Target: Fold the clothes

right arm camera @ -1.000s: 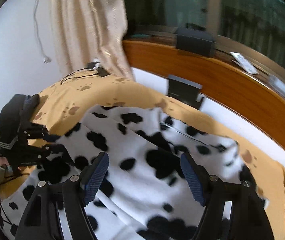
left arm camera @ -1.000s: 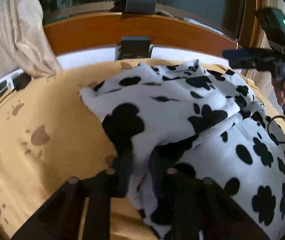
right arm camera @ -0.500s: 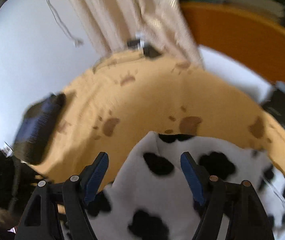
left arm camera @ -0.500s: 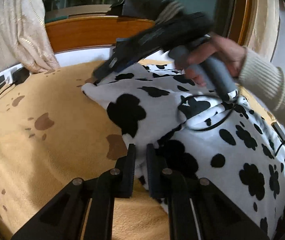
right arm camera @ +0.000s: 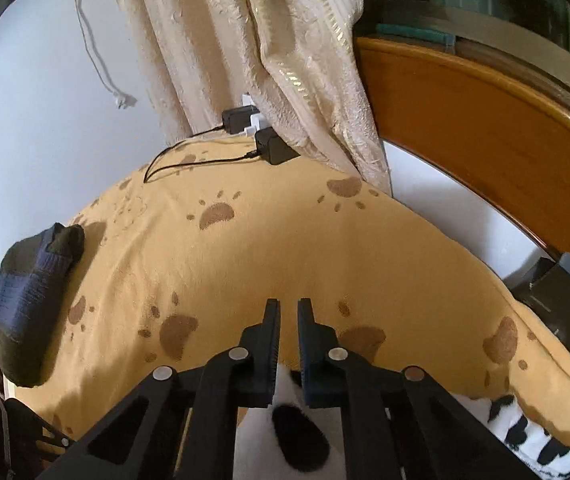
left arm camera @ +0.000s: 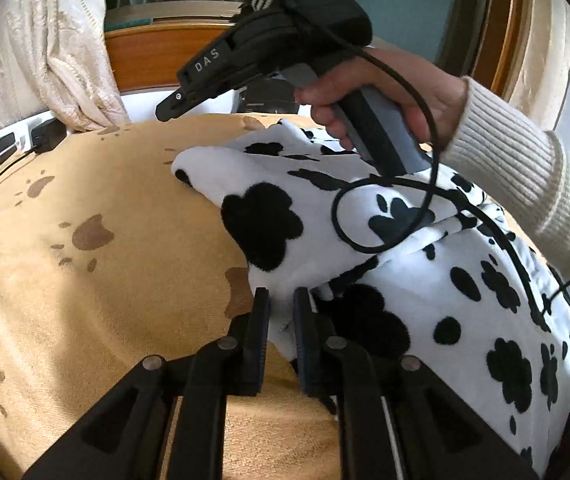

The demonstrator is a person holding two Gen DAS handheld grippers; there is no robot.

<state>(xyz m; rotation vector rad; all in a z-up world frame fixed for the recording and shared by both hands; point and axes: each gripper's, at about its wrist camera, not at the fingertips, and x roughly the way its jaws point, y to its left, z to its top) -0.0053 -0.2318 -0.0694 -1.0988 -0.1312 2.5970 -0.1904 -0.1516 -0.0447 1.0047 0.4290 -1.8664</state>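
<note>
My left tool (left arm camera: 281, 320) was easing apart on the soft, floppy spotted fleece (left arm camera: 365, 240) at lower centre; my right tool (right arm camera: 288, 344) clamped its corner on the bed (right arm camera: 285, 240).

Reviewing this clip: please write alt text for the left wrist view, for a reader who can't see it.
The left gripper pinches an edge of a white fleece garment with black paw prints, which lies bunched on a tan paw-print blanket. Above the garment, a hand in a cream ribbed sleeve holds the right gripper, angled down toward the garment's far corner.
</note>
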